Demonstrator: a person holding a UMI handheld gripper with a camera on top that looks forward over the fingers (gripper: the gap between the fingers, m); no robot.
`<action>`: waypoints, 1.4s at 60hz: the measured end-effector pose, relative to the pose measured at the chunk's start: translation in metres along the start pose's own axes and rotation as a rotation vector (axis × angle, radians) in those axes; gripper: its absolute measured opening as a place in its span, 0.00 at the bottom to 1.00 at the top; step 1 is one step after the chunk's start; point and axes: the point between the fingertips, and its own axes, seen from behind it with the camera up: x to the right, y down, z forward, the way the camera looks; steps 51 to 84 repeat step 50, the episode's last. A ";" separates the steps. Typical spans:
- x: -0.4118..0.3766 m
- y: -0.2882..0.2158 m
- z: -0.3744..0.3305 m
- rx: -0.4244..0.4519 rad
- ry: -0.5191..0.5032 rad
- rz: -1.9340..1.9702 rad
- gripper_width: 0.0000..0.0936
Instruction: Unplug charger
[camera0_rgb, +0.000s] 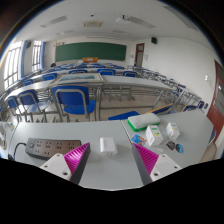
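A small white charger (108, 146) lies on the grey table (110, 165), just ahead of my fingers and between their lines. A grey power strip (46, 147) with several sockets lies on the table to the left, with a black cable at its far left end. My gripper (111, 159) is open and empty, with its pink pads (77, 157) spread wide on either side above the table.
White boxes (154, 135) and a green and white packet (143, 122) lie to the right, with small blue items beside them. Beyond the table's far edge stand rows of desks and blue chairs (72, 100), and a green chalkboard at the back wall.
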 end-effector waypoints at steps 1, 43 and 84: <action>0.000 -0.001 -0.008 0.007 0.002 -0.002 0.92; -0.039 0.049 -0.340 0.117 0.009 -0.040 0.91; -0.041 0.051 -0.352 0.128 0.014 -0.049 0.91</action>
